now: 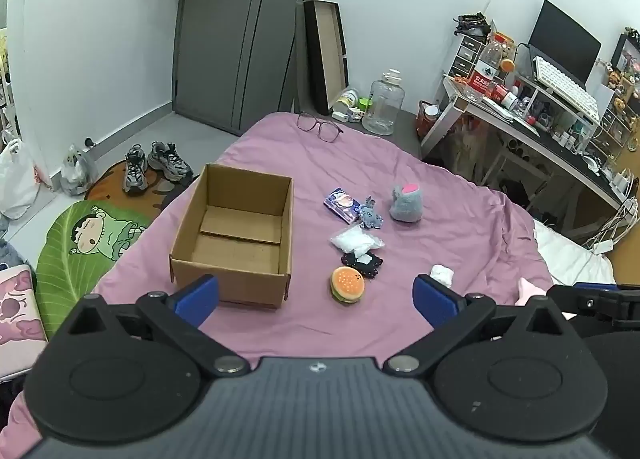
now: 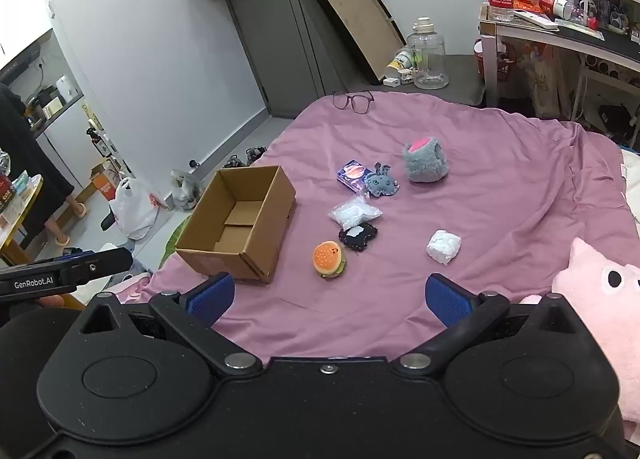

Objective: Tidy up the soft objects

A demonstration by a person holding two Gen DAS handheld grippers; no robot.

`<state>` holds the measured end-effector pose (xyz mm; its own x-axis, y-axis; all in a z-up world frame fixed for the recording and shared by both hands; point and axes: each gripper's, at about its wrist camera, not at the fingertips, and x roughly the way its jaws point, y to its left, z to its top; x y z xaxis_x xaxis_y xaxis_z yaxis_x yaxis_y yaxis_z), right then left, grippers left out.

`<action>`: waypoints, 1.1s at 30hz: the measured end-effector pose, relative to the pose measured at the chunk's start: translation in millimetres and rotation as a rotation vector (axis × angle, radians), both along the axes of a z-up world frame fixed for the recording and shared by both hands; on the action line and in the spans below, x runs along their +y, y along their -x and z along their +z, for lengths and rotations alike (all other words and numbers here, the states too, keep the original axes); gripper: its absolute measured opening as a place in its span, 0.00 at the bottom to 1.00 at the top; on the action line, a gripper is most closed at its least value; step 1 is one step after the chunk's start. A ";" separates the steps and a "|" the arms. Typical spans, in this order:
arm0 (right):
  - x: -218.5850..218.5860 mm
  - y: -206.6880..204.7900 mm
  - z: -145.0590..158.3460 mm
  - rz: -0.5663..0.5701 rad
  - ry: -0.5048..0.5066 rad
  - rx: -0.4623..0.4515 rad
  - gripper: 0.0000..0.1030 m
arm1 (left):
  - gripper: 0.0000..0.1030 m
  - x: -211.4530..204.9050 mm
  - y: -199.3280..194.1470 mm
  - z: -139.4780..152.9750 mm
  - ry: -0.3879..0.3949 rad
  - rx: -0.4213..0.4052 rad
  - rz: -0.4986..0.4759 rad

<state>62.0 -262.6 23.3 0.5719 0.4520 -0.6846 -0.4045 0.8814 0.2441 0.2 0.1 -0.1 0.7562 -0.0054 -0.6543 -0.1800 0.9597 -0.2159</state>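
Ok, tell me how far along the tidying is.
Nothing is done yet: the cardboard box is empty. Nothing is in hand: the left gripper and right gripper are both open over the pink bedspread. Still left: the burger toy, grey plush, small blue plush, dark pouch, white bundle.

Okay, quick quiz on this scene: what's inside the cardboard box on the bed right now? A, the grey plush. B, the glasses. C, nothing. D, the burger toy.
C: the cardboard box shows only its bare bottom flaps, while the burger toy, grey plush and glasses all lie on the pink sheet outside it.
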 end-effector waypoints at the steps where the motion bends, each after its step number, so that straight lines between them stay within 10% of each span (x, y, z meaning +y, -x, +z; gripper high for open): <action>1: -0.1 0.4 -0.1 0.001 -0.003 0.000 1.00 | 0.99 0.1 -0.3 0.0 0.002 0.005 -0.001; 33: -5.6 -4.4 -6.0 0.024 -0.065 0.011 1.00 | 0.99 -14.3 -2.4 1.5 -0.079 0.004 0.017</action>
